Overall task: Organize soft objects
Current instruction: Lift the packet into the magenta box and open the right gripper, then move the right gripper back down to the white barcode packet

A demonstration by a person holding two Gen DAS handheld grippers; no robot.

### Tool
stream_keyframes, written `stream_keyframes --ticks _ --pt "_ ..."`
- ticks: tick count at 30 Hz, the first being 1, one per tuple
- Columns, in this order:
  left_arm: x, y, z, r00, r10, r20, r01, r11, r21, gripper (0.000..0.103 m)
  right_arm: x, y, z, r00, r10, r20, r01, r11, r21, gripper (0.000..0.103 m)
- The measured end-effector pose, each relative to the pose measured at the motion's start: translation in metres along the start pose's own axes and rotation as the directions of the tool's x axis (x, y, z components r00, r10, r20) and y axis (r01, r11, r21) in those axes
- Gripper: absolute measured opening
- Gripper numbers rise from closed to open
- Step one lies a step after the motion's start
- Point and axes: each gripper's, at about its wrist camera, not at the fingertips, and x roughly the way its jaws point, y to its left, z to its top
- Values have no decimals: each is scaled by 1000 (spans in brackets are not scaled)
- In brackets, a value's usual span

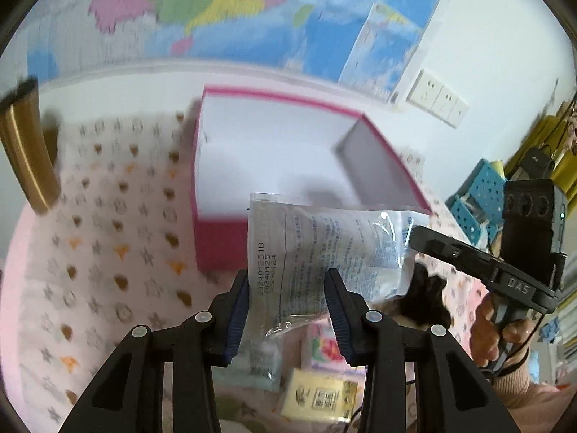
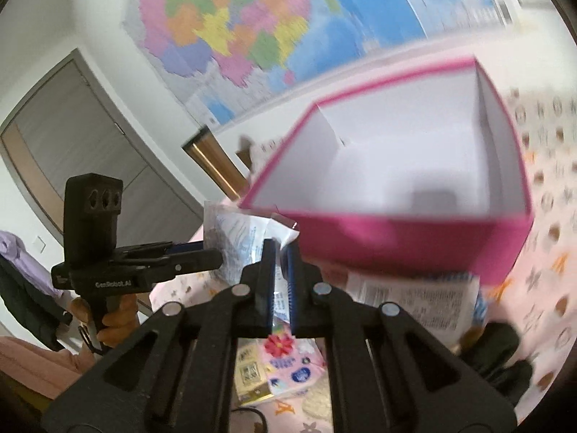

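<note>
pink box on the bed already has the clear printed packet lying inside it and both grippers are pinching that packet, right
Not quite. The pink box holds nothing: both wrist views show only its bare white inside. The clear printed packet hangs in front of the box, pinched by the left gripper and the right gripper.

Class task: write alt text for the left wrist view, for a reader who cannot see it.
The left tongs grip a clear printed plastic packet lifted in front of an open, empty pink box on a pink patterned cloth. The right tongs hold the packet's far edge; a wall map hangs behind.
</note>
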Motion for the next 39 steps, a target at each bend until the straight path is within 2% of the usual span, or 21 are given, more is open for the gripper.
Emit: stream_keyframes --ticks 7,13,17,23,26,28,32,36,39 --pt "0 -6 48 998 42 38 -42 999 12 42 6 3 46 999 -1 43 2 1000 -28 7" --pt "23 -4 74 995 95 7 -95 995 5 42 32 -20 76 999 -23 31 23 1000 8 8" --pt "48 4 80 991 123 -52 -123 992 -12 42 50 -36 83 999 -54 -7 54 998 30 8" --pt "74 16 80 978 166 -124 -172 984 -41 43 79 -61 80 989 -96 -110 104 992 74 10" --pt "78 21 81 964 231 -129 -239 970 -48 47 91 -67 77 978 -141 -152 154 985 81 16" --pt "76 23 82 967 225 -121 -233 971 -60 47 99 -71 74 969 -173 -179 189 979 78 17" --pt "66 15 82 961 267 -70 -270 962 -41 50 102 -70 72 960 -212 -183 225 973 52 18" --pt "53 6 81 934 356 11 -356 934 -18 59 87 -62 74 957 -257 -134 262 965 19 34" --pt "48 5 80 925 378 35 -378 926 -20 59 76 -55 77 959 -265 -100 265 964 -8 35"
